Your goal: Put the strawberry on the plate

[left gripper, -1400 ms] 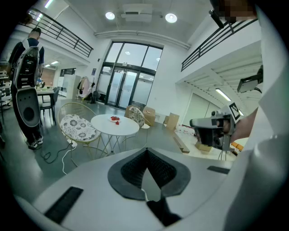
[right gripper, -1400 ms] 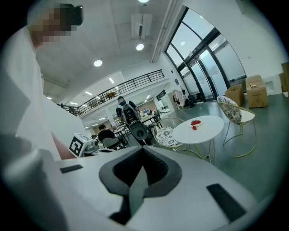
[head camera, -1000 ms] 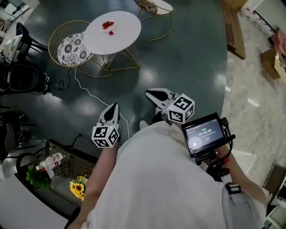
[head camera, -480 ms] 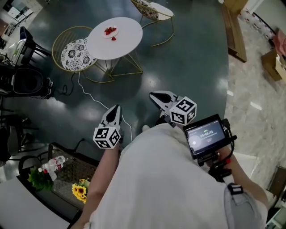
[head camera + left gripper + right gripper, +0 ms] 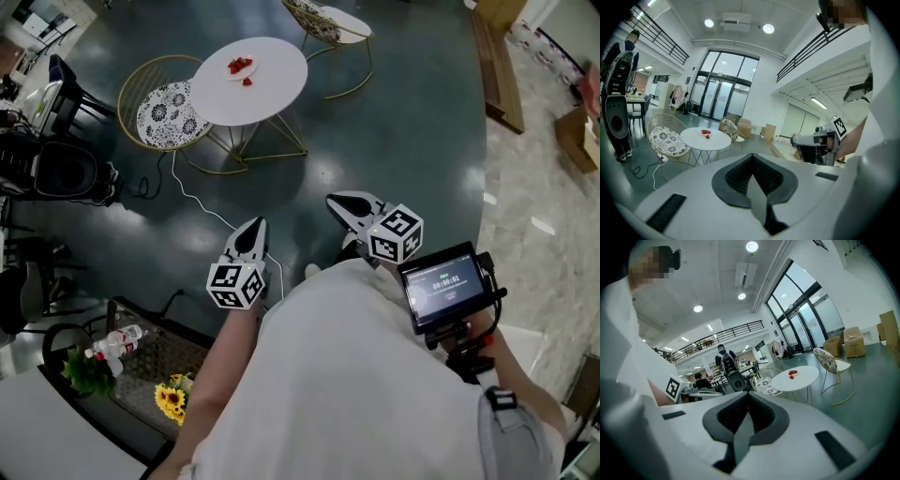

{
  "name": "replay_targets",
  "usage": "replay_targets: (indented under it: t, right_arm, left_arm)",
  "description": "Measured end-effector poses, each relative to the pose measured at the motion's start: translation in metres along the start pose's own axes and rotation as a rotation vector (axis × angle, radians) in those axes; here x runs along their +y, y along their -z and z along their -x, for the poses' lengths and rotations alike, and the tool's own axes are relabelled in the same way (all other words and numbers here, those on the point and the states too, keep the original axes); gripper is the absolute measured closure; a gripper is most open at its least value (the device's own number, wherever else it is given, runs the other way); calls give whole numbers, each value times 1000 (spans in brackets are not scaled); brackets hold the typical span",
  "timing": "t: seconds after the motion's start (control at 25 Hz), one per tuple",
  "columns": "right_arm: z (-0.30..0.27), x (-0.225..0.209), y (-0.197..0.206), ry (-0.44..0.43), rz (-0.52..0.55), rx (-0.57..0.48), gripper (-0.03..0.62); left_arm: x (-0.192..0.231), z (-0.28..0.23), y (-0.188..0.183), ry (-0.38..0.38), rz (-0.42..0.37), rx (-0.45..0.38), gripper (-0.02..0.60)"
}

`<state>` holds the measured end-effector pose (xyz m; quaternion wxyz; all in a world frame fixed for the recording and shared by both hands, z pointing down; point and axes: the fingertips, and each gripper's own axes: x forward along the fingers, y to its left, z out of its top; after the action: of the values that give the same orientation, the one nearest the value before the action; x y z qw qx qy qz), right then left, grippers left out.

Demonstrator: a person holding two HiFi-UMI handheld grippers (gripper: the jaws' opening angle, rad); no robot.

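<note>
Dark floor lies between you and the white table (image 5: pixel 274 86). One strawberry (image 5: pixel 247 82), tiny from here, seems to sit near the table's middle, just beside the plate (image 5: pixel 240 66). Your left claw (image 5: pixel 255 227) and right claw (image 5: pixel 339 202) are both shut and empty. Mind the cord (image 5: pixel 202 202): you could trip.

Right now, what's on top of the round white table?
The white table carries a small plate of strawberries and one loose strawberry beside it. Nothing covers them; the count on the plate is too small to tell.
</note>
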<state>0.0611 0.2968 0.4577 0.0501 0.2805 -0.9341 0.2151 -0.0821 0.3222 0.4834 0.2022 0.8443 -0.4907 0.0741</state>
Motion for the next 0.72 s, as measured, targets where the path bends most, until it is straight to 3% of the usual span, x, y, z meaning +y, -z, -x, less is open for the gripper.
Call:
replay_targets:
  t: [0.72]
  right_arm:
    - [6, -7, 0, 23, -12, -15, 588]
  left_arm:
    - [-6, -10, -1, 26, -22, 6, 575]
